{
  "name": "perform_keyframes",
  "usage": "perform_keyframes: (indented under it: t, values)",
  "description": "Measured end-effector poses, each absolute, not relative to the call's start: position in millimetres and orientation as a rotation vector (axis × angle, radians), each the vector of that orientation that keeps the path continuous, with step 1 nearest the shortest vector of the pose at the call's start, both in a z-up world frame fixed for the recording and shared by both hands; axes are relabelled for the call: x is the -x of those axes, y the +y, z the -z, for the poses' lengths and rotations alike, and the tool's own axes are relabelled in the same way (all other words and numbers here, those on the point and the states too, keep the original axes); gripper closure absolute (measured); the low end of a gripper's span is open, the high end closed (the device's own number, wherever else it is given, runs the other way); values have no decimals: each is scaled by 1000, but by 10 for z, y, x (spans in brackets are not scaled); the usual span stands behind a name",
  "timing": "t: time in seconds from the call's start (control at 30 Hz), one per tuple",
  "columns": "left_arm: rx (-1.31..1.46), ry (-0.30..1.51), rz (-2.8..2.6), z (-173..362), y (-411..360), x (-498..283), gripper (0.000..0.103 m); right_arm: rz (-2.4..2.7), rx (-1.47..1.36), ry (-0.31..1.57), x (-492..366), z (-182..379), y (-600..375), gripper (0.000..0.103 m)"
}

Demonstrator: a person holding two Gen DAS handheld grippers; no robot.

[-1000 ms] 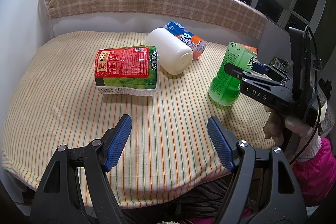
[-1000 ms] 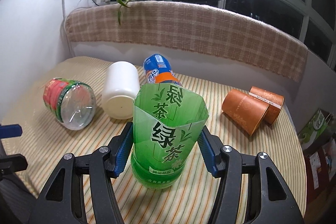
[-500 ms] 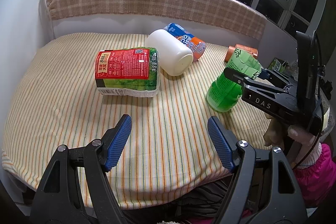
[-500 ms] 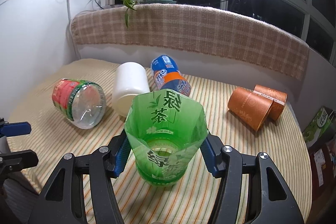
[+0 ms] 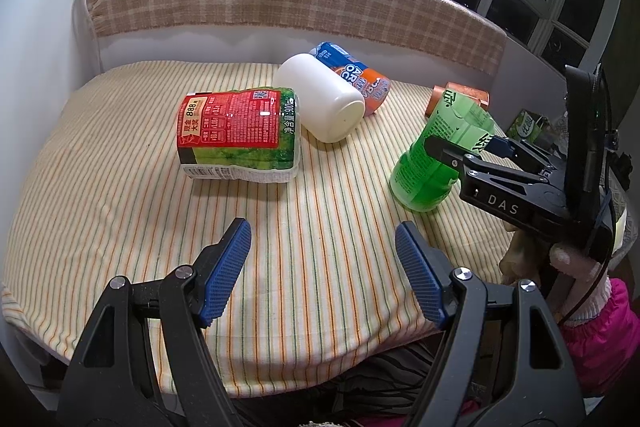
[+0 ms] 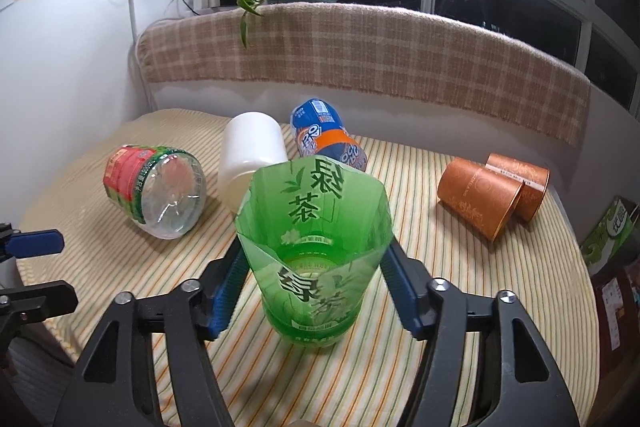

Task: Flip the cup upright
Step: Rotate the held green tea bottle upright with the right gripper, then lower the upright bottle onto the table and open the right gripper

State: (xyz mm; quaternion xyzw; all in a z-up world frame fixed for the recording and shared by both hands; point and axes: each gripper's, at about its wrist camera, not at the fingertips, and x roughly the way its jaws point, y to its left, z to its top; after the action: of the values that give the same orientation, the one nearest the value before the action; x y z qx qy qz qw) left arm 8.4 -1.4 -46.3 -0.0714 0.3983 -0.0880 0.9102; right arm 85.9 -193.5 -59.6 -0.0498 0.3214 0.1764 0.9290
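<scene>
1. Gripping the green cup (image 6: 316, 255) mid-body, the right gripper (image 6: 314, 291) has both blue pads pressed on its sides; cup is a cut-off green-tea bottle, open mouth up, base low over the striped tablecloth (image 5: 120, 187) at near right; can't tell if base is touching or just above.
2. Handling, as a guess: thin plastic, v. light, squashy at the cut rim, stiffer twd the ribbed base; glossy label prob. slippery; best hold is low-mid on the body w/ gentle squeeze, not at the rim.
3. Right gripper pose: comes in from near right, roughly level, tipped slightly down; cup leans a bit away to far side in left wrist view, so not fully plumb yet.
4. Left gripper (image 5: 324, 267) hovers at near edge of table, fingers wide apart, holding nothing.
5. Others lying on their sides: red-label bottle (image 5: 240, 135) at left-centre; white cup (image 5: 320, 103) and blue-orange can (image 5: 356, 79) beyond it, touching; two brown paper cups (image 6: 492, 187) far right, nested.
</scene>
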Motion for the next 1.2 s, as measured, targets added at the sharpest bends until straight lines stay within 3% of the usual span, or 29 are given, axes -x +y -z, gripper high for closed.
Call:
perform_keyframes:
  t: [0.37,0.83,0.97,1.2]
  values:
    - [132,762,184,349,-114,-154,26,-364,15,662,-684,526,-2167,32]
    - [53,484,119,-102,-270,-128,26,-298,-81,600,-371,323,-2494,32]
    - [52,442,103,-155,-259,-104,19,-265,-96,564,-311,244,-2554,29]
    - [30,450,98,-118,-294,-92,18,-229,-80,536,-233,199,-2541,27]
